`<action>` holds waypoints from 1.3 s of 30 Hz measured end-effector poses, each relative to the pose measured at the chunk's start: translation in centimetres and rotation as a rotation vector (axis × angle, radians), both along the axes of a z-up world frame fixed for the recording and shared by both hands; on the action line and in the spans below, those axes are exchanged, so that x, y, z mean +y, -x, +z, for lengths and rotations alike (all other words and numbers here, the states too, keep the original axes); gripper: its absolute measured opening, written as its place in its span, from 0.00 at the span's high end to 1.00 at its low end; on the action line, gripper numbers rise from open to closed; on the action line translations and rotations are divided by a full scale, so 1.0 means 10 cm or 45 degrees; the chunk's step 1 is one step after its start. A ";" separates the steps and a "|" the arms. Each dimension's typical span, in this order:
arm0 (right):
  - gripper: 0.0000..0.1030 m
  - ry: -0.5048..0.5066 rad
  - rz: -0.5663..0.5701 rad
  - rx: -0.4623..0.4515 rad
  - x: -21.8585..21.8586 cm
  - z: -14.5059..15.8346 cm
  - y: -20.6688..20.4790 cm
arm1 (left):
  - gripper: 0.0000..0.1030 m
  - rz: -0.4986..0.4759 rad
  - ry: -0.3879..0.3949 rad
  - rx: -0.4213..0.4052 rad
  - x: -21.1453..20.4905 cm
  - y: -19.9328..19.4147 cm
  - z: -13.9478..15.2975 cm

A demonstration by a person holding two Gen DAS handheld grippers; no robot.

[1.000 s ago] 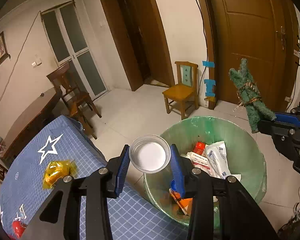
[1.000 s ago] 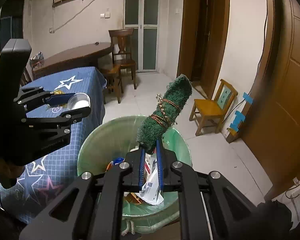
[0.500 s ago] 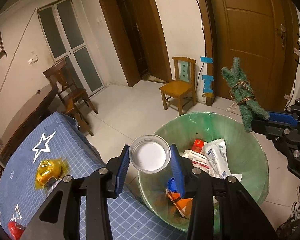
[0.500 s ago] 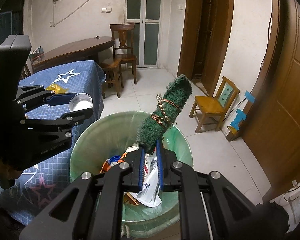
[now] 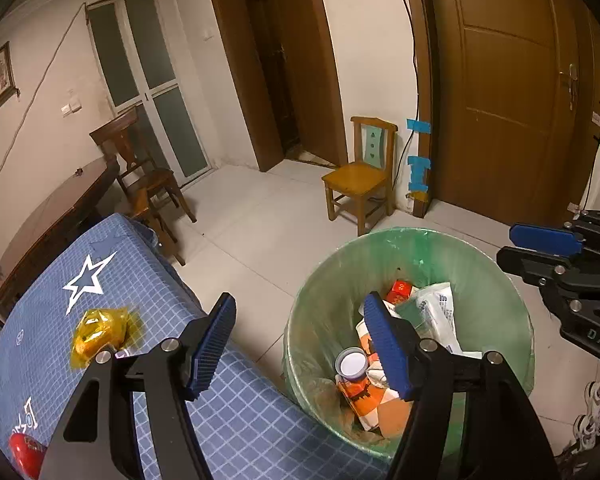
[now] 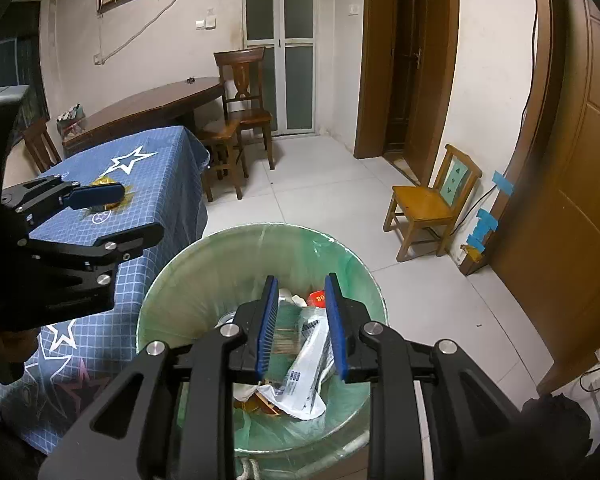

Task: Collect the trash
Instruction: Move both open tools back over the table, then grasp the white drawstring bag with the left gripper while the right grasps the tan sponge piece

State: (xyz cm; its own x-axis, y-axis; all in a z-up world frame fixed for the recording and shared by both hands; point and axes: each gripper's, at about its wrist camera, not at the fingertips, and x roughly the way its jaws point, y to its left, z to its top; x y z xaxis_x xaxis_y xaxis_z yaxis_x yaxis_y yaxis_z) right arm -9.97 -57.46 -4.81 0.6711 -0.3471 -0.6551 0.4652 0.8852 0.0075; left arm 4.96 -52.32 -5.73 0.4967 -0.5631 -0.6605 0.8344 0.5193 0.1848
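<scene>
Over the green-lined trash bin (image 5: pixel 410 240), both grippers hang empty. The left gripper (image 5: pixel 300 344) has just been opening, its blue fingers (image 5: pixel 214 340) now spread wide with nothing between them; the small white-capped cup (image 5: pixel 352 364) lies down in the bin among wrappers and an orange pack. The right gripper (image 6: pixel 302 328) has just been opening too, its fingers parted a modest way and holding nothing, with white packaging (image 6: pixel 306 364) and a blurred greenish thing visible below them inside the bin.

What is left to collect appears to sit on the table (image 5: pixel 148 280) with the blue star cloth: a crinkled yellow wrapper (image 5: pixel 98 330), lying flat and roughly broadside to the left gripper, off to that gripper's left and just beyond its left finger. A red thing (image 5: pixel 26 452) sits at the near table edge, too cut off to identify. The left hand is plainly the nearer one; the right is on the far side of the bin from the table. Nothing stands between the left fingers and the wrapper, though a thin foil lying flat on cloth may be awkward to pinch
</scene>
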 end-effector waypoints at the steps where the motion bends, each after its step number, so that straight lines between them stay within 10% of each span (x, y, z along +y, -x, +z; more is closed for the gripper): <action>1: 0.78 -0.001 0.003 -0.003 0.01 0.00 0.00 | 0.34 0.002 0.003 0.005 0.03 0.00 0.01; 21: 0.78 -0.042 0.341 -0.023 0.93 -0.01 -0.65 | 0.34 0.166 0.100 0.107 2.21 -0.18 0.04; 31: 0.64 -0.060 0.830 0.041 1.78 -0.03 -1.44 | 0.34 0.108 0.040 0.214 3.46 -0.33 -0.33; 39: 0.47 -0.132 1.270 0.189 2.28 -0.10 -2.37 | 0.34 -0.013 0.015 0.250 3.26 -0.52 -0.53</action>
State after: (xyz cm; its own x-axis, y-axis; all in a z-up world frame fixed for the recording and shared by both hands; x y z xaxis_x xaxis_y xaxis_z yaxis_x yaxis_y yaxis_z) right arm 13.70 -34.67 -5.80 0.5329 0.3907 -0.7506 -0.4834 0.8686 0.1089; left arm 10.14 -19.73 -11.02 0.3531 -0.5759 -0.7374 0.8592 0.5115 0.0119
